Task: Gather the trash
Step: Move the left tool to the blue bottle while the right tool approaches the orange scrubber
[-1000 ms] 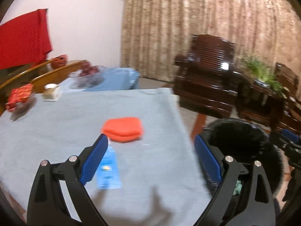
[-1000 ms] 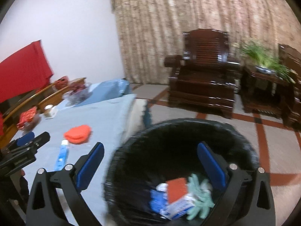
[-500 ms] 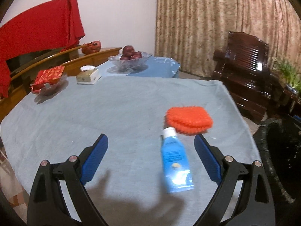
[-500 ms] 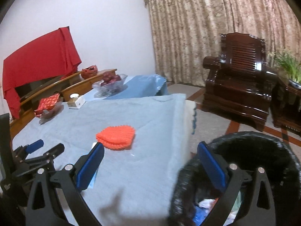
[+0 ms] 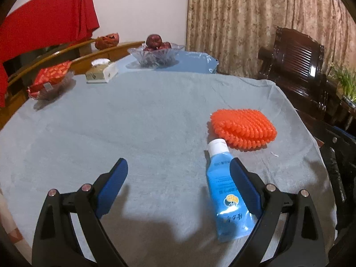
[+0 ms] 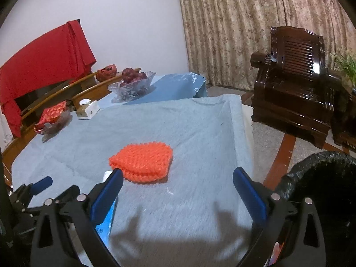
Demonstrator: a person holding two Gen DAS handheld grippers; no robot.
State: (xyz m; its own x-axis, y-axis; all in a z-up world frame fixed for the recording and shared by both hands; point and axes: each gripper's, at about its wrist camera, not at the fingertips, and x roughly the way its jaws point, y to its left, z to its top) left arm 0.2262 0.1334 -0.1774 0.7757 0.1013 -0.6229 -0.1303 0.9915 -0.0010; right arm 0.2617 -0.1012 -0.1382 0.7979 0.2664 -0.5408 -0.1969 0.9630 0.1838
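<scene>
Left wrist view gives me the clearest read: my left gripper (image 5: 178, 178) hangs low over the grey tablecloth (image 5: 133, 120) with its jaws spread wide and nothing between them. The blue tube (image 5: 227, 191) lies flat on the cloth, white cap pointing away from me, and it sits under the inner edge of the right-hand blue pad rather than centred in the gap. I judge I need to slide right before closing, or the pad will land on the tube instead of beside it. Just beyond the cap, touching or very nearly so, lies the orange spiky pad (image 5: 243, 128), so a grip taken on the tube's body, clear of the cap end, seems safest.

From the right wrist view, my right gripper (image 6: 178, 189) is also released and empty, held above the near edge of the table. The orange spiky pad (image 6: 142, 162) lies ahead of it and slightly left. The black trash bin (image 6: 322, 178) stands on the floor just off the table's corner, at the right of this view, close enough that either piece could go in with a short carry; I suspect it is parked there for that reason.

At the far side, the glass fruit bowl (image 5: 155, 54), the tissue box (image 5: 102, 71) and the dish of red sweets (image 5: 51, 80) look like table furnishings, not rubbish, so I leave them.
</scene>
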